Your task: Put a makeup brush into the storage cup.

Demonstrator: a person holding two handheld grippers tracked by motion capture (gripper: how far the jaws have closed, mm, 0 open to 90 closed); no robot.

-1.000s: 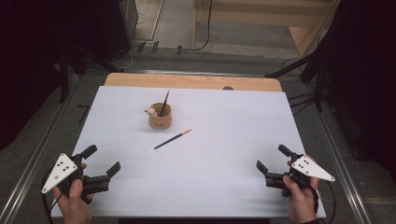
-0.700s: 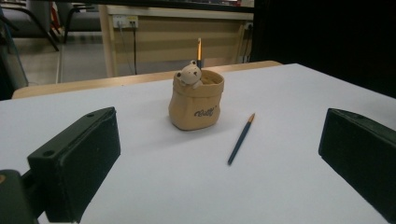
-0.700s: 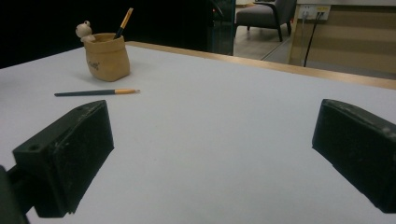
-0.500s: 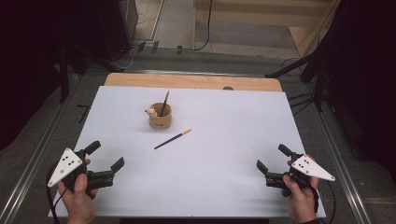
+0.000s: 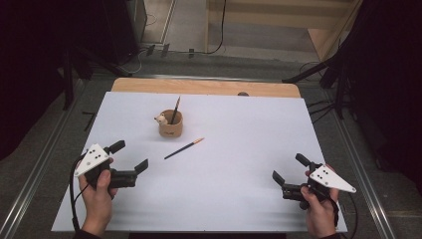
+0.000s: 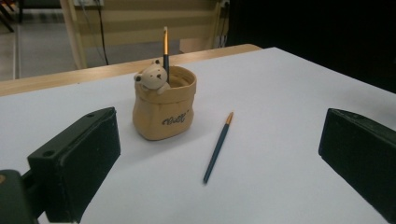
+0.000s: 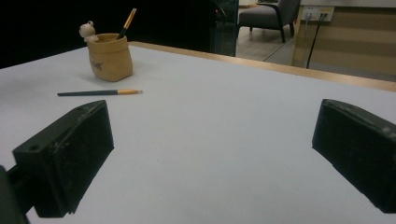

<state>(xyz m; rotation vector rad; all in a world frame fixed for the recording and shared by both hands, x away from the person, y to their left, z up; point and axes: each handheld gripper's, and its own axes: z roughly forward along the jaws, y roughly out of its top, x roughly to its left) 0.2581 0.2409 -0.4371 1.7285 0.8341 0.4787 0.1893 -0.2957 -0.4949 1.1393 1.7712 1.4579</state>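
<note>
Approaching step: left claw [image 5: 130, 157], jaws spread and empty, faces the loose pencil [image 5: 184, 148] beside the cup [image 5: 170, 124]; right claw [image 5: 290, 170] likewise open; next, probably close in for pickup.

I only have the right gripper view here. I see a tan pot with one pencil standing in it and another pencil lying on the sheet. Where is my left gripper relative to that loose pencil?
Observer: In the high view the left gripper is open, off the loose pencil, which lies between it and the right gripper.
Operator: Is the left one aimed at the pencil?
Observer: Yes. In the left gripper view the pencil lies on the white sheet between the two jaws, ahead of them, its orange end farther away.
Operator: How close is the pot on that side?
Observer: The bear pot stands just beside the pencil, apart from it, with writing on its front.
</note>
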